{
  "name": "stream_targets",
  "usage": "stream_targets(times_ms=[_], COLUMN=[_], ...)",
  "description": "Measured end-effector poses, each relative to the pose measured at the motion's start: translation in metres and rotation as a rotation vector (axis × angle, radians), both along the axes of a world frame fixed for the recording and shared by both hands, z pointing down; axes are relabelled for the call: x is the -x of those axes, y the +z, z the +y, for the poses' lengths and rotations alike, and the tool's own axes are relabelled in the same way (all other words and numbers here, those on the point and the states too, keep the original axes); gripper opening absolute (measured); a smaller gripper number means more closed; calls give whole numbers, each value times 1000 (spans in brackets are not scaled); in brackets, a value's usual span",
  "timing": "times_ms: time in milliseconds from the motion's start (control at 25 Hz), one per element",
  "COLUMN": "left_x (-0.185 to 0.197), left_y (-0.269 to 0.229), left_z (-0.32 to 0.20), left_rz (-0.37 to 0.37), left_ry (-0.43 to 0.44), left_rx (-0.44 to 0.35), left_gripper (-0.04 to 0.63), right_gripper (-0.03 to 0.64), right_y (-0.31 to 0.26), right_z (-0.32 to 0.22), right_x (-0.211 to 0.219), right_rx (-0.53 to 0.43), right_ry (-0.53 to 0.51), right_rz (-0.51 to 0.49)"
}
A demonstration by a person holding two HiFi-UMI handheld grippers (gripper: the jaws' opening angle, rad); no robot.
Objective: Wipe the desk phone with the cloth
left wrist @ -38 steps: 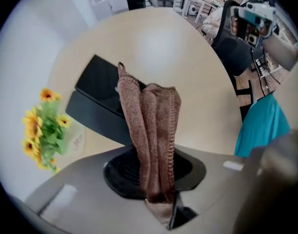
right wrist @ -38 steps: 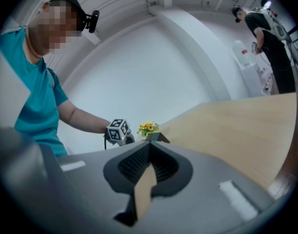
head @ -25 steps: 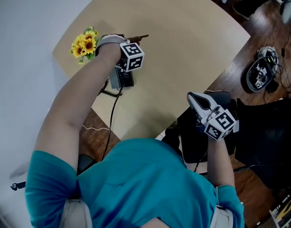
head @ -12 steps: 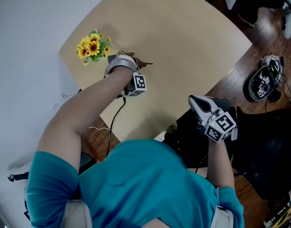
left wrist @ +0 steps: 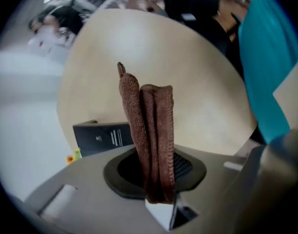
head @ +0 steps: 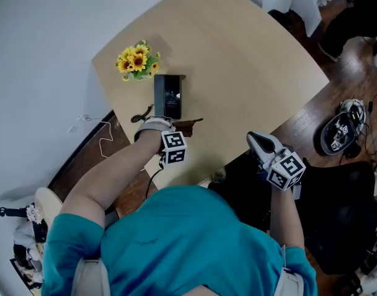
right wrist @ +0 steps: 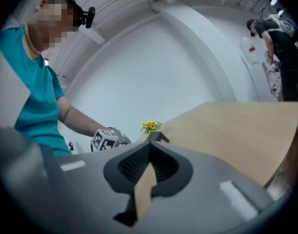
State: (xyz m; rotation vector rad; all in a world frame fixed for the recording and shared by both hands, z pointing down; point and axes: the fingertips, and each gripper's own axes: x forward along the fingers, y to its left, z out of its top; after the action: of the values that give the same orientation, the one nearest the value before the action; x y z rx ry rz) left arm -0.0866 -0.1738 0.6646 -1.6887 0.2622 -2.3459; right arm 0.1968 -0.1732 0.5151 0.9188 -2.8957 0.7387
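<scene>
Presently we logged the left gripper (head: 176,128) clamped tight on the folded brown cloth (left wrist: 151,126), whose free end stood out well beyond the jaws. The desk phone (head: 168,95) lay flat on the beige table (head: 238,73), and the cloth's tip sat just short of the phone's near end, apart from it in both the head view and the left gripper view. We judged the step in hand to be the approach, with the cloth presented to the phone and no wiping contact made. The next move called for lowering the free end onto the phone's top face and drawing it along the length with the clamp kept firm. The phone looked light and might slide under the stroke. The right gripper (head: 257,140) was held well apart from the phone, off the table's edge on the person's side, its jaws closed together with nothing between them. We thought it free to steady the phone if needed. Sunflowers (head: 138,59) stood just beside the phone's far corner, so strokes toward that end would need care. We could not make out keys or a handset, since the phone read only as a dark slab with print too small to read. A cable (head: 142,116) lay beside its near end, its connection unclear, and the cloth's height above the table could not be told.
</scene>
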Motion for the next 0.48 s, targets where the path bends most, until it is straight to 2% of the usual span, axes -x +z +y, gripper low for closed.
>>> stream_targets(times_ms=[120, 240, 360, 480], left_x=[14, 43, 79, 122], left_y=[-29, -55, -96, -137], left_z=[28, 63, 91, 119], left_rz=[321, 549, 752, 928], left_ry=[-295, -511, -651, -729], left_rx=[25, 30, -6, -70], left_gripper=[106, 106, 106, 106], right_gripper=[3, 3, 3, 3], right_y=[-11, -27, -42, -60], right_z=[6, 17, 36, 62], right_x=[16, 45, 89, 144], right_rx=[-10, -26, -34, -48], right_ry=[-20, -52, -88, -127], right_rz=[6, 18, 41, 64])
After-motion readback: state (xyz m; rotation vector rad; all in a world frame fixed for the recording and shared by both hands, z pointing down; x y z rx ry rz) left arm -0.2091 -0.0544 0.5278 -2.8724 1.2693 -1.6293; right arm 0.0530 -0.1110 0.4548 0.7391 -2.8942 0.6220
